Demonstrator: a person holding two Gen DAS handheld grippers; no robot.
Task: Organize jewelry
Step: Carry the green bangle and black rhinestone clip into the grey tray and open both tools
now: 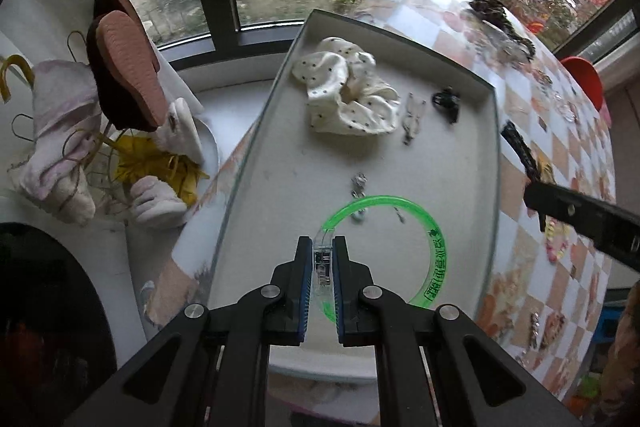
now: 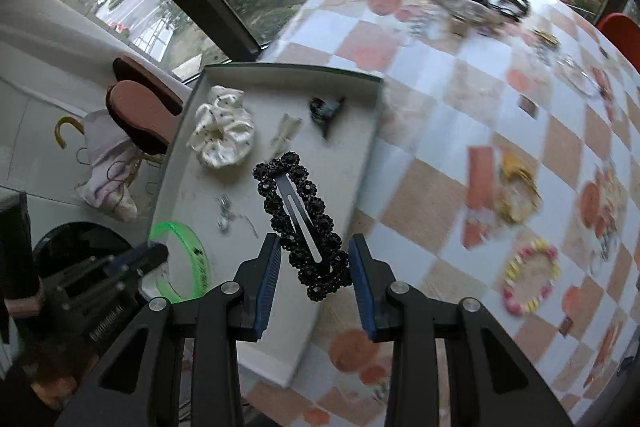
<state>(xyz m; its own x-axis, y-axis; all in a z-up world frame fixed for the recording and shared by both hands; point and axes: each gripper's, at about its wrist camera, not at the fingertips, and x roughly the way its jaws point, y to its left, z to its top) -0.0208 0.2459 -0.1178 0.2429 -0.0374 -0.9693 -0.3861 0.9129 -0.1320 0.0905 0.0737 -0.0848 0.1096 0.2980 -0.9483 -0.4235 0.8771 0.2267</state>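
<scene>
My left gripper (image 1: 322,247) was clenched on the green bangle (image 1: 434,251), which hung low over the near end of the tray (image 1: 256,163). My right gripper (image 2: 313,255) carried the black clip (image 2: 300,223) between its pads, above the tray's near right part; whether the pads truly pinched it, I could not tell. I judged it best to lower each piece onto bare tray floor, clear of the scrunchie (image 1: 348,91) and small earrings (image 1: 358,187), before letting go.
</scene>
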